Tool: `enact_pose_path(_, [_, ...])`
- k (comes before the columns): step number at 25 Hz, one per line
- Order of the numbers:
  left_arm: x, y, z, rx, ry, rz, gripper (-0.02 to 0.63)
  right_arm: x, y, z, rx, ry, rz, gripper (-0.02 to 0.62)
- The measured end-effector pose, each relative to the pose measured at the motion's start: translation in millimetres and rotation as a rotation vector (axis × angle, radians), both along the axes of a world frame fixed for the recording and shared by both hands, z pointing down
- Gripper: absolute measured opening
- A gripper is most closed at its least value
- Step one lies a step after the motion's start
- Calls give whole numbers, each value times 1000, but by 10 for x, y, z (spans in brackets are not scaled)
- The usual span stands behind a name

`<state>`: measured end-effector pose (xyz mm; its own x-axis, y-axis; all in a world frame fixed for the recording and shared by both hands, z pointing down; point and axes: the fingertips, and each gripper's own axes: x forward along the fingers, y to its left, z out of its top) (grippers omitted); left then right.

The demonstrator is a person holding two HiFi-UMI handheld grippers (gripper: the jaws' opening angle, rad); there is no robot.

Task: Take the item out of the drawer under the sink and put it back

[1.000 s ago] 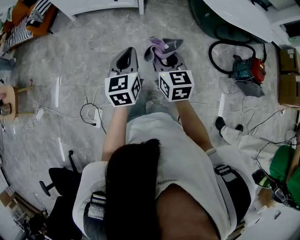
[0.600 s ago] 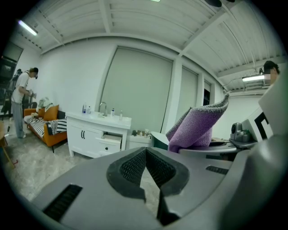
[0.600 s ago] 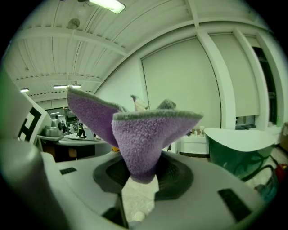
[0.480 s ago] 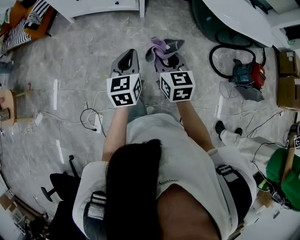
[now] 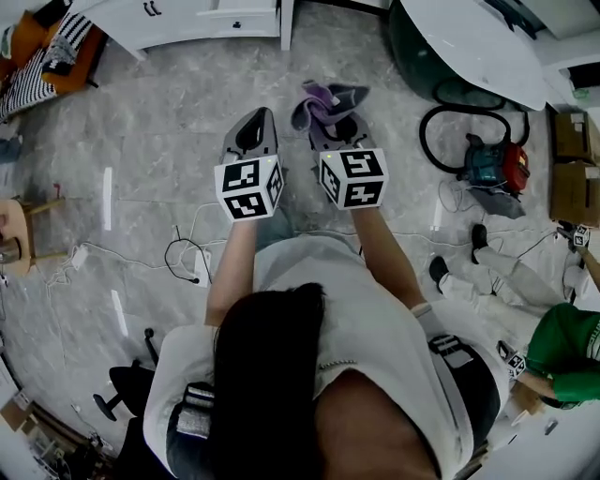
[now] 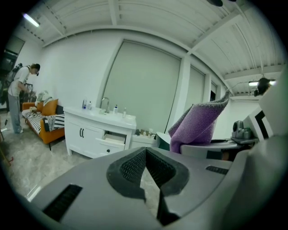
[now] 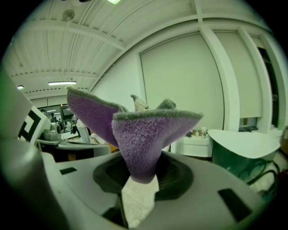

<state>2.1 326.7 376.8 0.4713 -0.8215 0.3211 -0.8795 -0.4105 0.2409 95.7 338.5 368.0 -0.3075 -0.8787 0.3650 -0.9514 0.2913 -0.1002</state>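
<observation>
A purple cloth point(image 5: 323, 97) hangs bunched from my right gripper point(image 5: 331, 119), which is shut on it over the grey floor. In the right gripper view the cloth point(image 7: 135, 130) fans up out of the jaws of the right gripper point(image 7: 141, 173). My left gripper point(image 5: 260, 114) is level beside it to the left, shut with nothing held; its pads point(image 6: 135, 164) meet at the tip. The white sink cabinet point(image 5: 202, 17) lies ahead at the top edge. In the left gripper view the cabinet point(image 6: 83, 134) has one drawer point(image 6: 112, 138) pulled out a little.
A red and teal vacuum cleaner point(image 5: 492, 141) with its hose lies at right near a dark green tub point(image 5: 427, 66). Cables point(image 5: 183, 253) trail over the floor at left. An orange sofa point(image 5: 37, 37) is at top left. A person in green point(image 5: 562, 342) crouches at right; another person point(image 6: 18, 96) stands by the sofa.
Both grippers have moved forward together toward the sink cabinet, the cloth still in the right one. More of the cabinet shows at the top. The person in green has shifted at right.
</observation>
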Motion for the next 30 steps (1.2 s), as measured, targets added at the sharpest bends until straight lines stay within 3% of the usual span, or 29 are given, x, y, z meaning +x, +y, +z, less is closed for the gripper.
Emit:
enact_pose_path(14, [-242,-1194,-156,32,46,47,5,-345,-1130,26,-29,-17,4,143])
enact_pose_path(24, [-594,-1868,5,-50,3,23,5,-651,-1782,62,-29,-33,29,143])
enact_pose_path(30, [-661,-2097,-81,-29,2,33,5,-676,-1955,17,-19,-39,48,143])
